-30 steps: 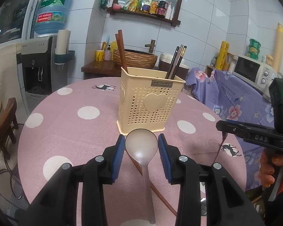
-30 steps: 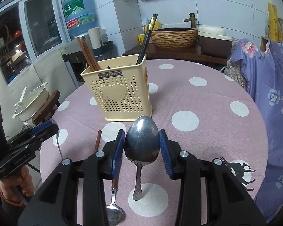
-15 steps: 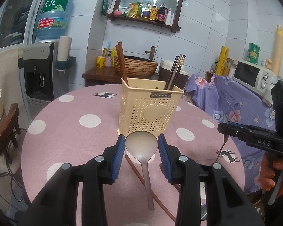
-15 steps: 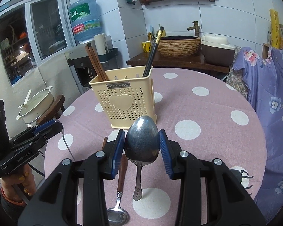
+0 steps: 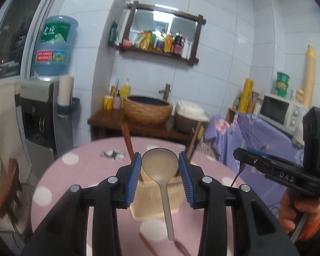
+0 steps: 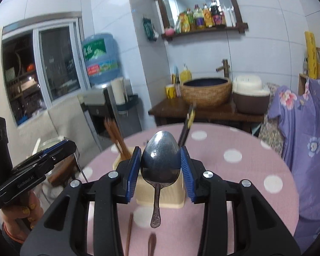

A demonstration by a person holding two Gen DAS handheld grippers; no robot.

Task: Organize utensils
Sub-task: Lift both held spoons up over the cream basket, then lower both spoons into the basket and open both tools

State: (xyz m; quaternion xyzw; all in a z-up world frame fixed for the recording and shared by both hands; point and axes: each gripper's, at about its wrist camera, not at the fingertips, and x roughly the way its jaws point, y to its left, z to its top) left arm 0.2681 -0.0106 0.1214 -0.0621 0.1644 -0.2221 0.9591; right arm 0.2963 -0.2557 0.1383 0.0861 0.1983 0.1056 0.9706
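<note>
While each tool grips a spoon by its bowl, both spoons hang in the air above the pink polka-dot worktop [image 5: 79, 170], handles pointing down toward the camera. The left tool [image 5: 160, 168] has its blue pads pressed on either side of the pale translucent spoon [image 5: 160, 166], whose thin straight handle drops past the near wall of the cream utensil holder [image 5: 151, 204]. The right tool [image 6: 160, 164] is clamped the same way on the metal spoon [image 6: 160, 162], its dark shiny bowl showing its back to the lens and its embossed handle hanging in front of the same holder [image 6: 170, 194]. That holder stands near the middle of the worktop, directly behind both held spoons, so its opening is mostly hidden by the tool fingers. Brown chopsticks [image 6: 117, 138] lean out of its left side and dark chopsticks [image 6: 187, 123] out of its right. On the worktop toward the near edge lie a brown chopstick [image 6: 129, 232] and the blurred end of another utensil [image 6: 152, 243]. Beyond the far edge stand a woven basin [image 5: 148, 111] on a wooden side table and a water dispenser [image 5: 42, 115] to the left.
</note>
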